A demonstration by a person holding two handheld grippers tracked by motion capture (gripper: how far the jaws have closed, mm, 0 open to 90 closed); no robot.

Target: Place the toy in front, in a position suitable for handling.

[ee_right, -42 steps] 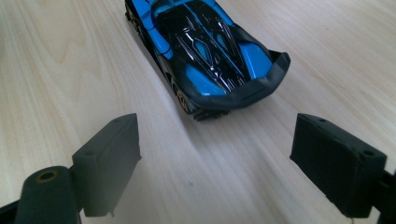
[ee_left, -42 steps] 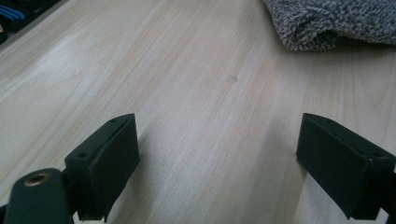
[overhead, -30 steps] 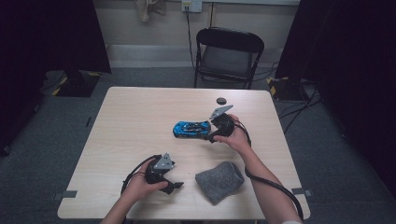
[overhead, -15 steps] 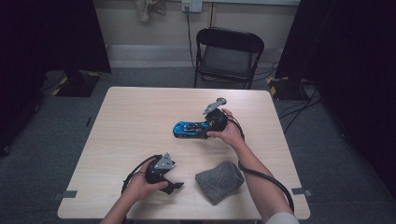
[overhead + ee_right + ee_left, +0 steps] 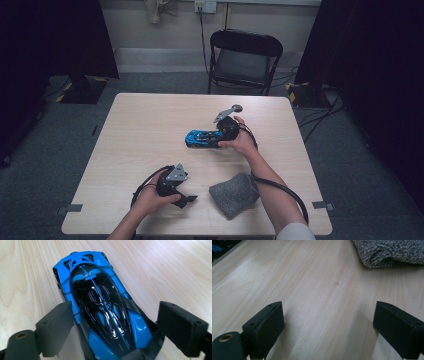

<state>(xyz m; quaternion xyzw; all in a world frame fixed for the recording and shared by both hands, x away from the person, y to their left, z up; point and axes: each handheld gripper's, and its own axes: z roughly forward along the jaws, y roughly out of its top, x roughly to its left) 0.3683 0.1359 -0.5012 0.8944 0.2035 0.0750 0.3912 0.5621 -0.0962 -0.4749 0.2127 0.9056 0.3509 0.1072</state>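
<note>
Mid-tabletop (image 5: 150, 130): blue toy car (image 5: 100, 305) between right tool (image 5: 112, 325) jaws.
Jaws straddle the car, seemingly not pressing. Left tool (image 5: 329, 327) spread, just been opening, empty, near grey cloth (image 5: 387, 252).

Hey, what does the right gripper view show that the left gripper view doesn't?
Right gripper view alone: a blue and black toy car seen from above, lying between the right gripper's spread fingers, one finger close against its side, the other standing off.

Left gripper view alone: a corner of a grey fuzzy cloth ahead, with bare wood between the left gripper's wide-open fingers.

Both: the light wooden table and a pair of black fingers rising from the bottom.
</note>
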